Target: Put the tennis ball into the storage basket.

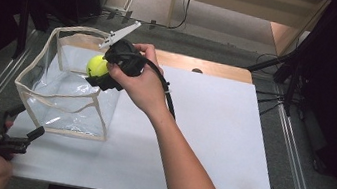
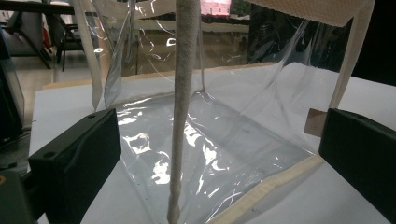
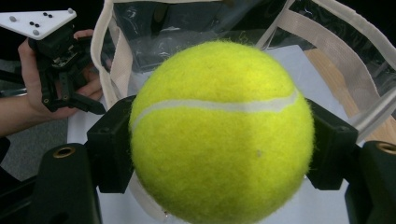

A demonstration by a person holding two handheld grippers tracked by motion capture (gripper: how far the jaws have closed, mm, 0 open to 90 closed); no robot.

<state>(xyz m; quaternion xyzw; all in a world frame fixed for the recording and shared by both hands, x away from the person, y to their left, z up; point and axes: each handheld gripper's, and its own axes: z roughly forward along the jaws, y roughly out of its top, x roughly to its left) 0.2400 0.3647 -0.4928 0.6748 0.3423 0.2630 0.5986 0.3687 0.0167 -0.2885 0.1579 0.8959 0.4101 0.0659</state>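
A yellow tennis ball [image 1: 96, 63] is clamped between the jaws of my right gripper [image 1: 97, 72], which hangs over the open top of a clear plastic bag [image 1: 63, 91] with beige trim. In the right gripper view the ball [image 3: 222, 130] sits close up, pressed by both black pads [image 3: 109, 149], with the bag's rim [image 3: 116, 56] behind it. My left gripper [image 1: 28, 124] stands open at the bag's near left bottom corner. In the left gripper view its jaws are wide apart, and the bag's upright corner seam [image 2: 184, 93] rises between them without touching either.
The bag stands on a white board [image 1: 209, 146] laid over a wooden tabletop [image 1: 211, 66]. Metal rails [image 1: 297, 164] run along both sides. Dark stand legs [image 1: 282, 66] and cables lie at the far right.
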